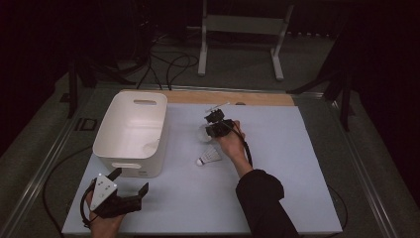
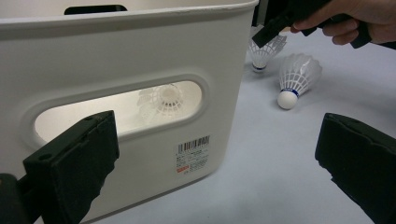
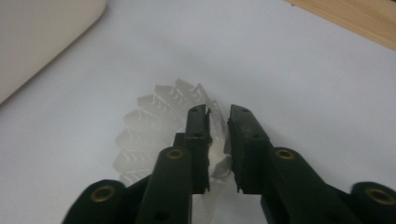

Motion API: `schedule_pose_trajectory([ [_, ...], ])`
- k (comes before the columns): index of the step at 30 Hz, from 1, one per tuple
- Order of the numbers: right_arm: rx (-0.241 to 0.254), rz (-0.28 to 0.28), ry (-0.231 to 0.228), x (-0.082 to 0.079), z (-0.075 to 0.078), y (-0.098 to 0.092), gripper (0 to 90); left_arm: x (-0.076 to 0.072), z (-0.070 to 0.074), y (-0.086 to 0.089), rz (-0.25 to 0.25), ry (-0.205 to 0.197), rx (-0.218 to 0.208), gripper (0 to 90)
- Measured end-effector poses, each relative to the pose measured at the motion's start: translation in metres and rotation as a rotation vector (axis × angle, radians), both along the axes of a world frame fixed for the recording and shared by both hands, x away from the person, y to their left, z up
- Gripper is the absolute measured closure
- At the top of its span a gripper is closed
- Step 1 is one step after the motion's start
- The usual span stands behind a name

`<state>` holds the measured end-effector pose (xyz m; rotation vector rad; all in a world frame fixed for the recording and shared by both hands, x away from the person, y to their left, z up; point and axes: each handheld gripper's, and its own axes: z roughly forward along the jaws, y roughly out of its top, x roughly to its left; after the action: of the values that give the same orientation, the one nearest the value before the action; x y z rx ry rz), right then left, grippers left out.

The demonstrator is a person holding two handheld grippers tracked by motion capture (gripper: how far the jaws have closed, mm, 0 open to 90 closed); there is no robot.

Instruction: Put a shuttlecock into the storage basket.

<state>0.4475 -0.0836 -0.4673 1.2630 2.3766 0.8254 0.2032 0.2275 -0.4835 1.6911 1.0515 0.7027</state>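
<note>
1. Beside the white storage bin (image 1: 130,133), at the table's near left, the left gripper (image 1: 130,184) rests with jaws spread wide, empty
2. Inside the bin lies one shuttlecock (image 2: 161,100)
3. Right of the bin, the right gripper (image 3: 218,122) pinches a shuttlecock's feather skirt (image 3: 154,121) on the white mat (image 1: 277,148)
4. Just nearer lies a second shuttlecock (image 1: 208,157), apart from the jaws

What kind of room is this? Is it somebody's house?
Probably not a house; it looks like a lab or test room. A work table stands on a dim carpeted floor with loose cables and a metal stand behind it, and a person holds a gripper tool over a shuttlecock.
</note>
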Motion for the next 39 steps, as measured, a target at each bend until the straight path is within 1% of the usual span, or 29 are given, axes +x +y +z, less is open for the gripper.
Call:
schedule_pose_trajectory([
  [1,0.000,0.000,0.000,0.000,0.000,0.000,79.6,0.000,0.000,0.000,0.000,0.000,0.000,0.3],
  [2,-0.001,-0.005,0.003,0.000,0.000,0.000,85.0,0.000,0.000,0.000,0.000,0.000,0.000,0.3],
  [5,0.004,-0.009,0.004,0.000,0.001,-0.001,88.9,0.000,0.000,0.000,-0.001,0.000,-0.001,0.3],
  [11,0.002,-0.011,0.001,0.000,0.001,-0.001,89.1,0.000,0.000,0.000,-0.001,-0.001,0.001,0.3],
  [20,0.018,-0.012,-0.007,0.000,0.004,-0.003,89.0,0.000,0.000,0.000,0.000,0.000,0.000,0.3],
  [39,0.048,-0.011,-0.019,0.000,0.017,-0.006,89.0,0.000,0.000,0.000,0.000,0.001,0.002,0.3],
])
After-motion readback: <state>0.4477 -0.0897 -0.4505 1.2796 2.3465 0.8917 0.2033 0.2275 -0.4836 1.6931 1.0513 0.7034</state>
